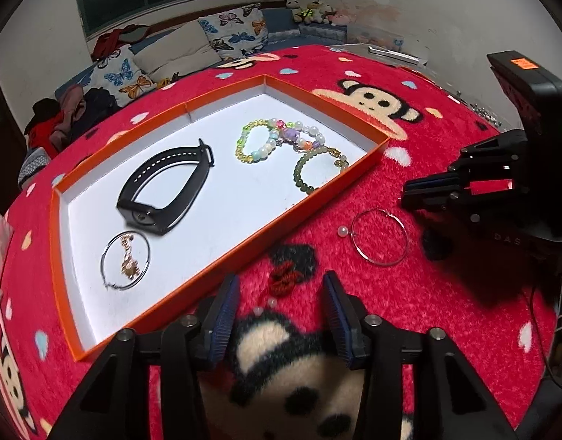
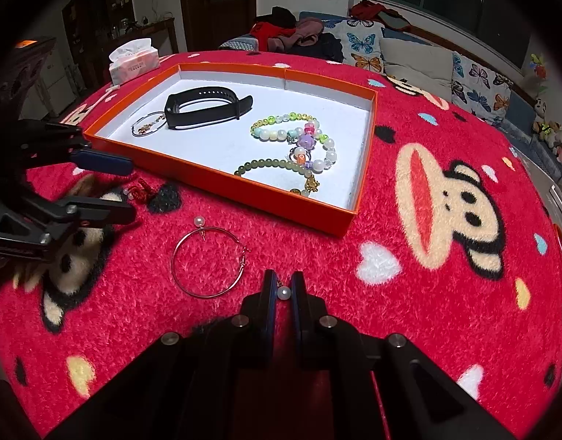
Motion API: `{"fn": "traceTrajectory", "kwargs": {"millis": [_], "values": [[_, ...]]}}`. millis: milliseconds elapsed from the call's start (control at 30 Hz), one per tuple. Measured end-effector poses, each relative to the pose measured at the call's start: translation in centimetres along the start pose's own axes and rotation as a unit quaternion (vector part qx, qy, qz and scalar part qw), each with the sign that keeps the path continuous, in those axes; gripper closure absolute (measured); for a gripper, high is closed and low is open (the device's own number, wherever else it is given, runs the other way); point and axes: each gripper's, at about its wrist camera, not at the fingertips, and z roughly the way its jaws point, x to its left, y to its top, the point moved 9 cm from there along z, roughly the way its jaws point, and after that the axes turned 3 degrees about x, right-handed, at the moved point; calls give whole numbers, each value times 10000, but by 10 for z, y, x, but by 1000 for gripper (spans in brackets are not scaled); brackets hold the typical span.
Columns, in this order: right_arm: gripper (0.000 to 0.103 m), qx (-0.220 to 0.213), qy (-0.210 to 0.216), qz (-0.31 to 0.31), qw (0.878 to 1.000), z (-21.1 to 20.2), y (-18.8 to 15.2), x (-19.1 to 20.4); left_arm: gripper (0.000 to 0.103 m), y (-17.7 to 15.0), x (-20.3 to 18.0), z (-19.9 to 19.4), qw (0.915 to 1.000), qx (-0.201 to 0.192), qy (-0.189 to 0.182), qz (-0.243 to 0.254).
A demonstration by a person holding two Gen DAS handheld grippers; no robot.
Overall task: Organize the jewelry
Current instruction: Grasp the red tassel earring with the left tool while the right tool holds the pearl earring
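Note:
An orange tray with a white floor holds a black watch band, a thin hoop with a gold charm, a colourful bead bracelet and a green bead bracelet. A silver hoop earring with a pearl lies on the red cloth outside the tray. A small red knot ornament with pearls lies just ahead of my open left gripper. My right gripper is shut on a small pearl.
A red plush monkey-print cloth covers the table. A tissue pack stands beyond the tray's far left corner. A sofa with butterfly cushions and piled clothes lies behind the table.

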Motion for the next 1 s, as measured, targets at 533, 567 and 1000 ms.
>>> {"fn": "traceTrajectory", "kwargs": {"millis": [533,567,1000], "values": [[93,-18,57,46,10000,-4,1,-1,85,6,3,14,10000,27,-25,50],[93,-17,73,45,10000,-4,1,-1,85,6,3,13,10000,22,-29,29],[93,42,292,32,9996,-5,-3,1,86,9,4,-10,9997,-222,-40,-43]]}}
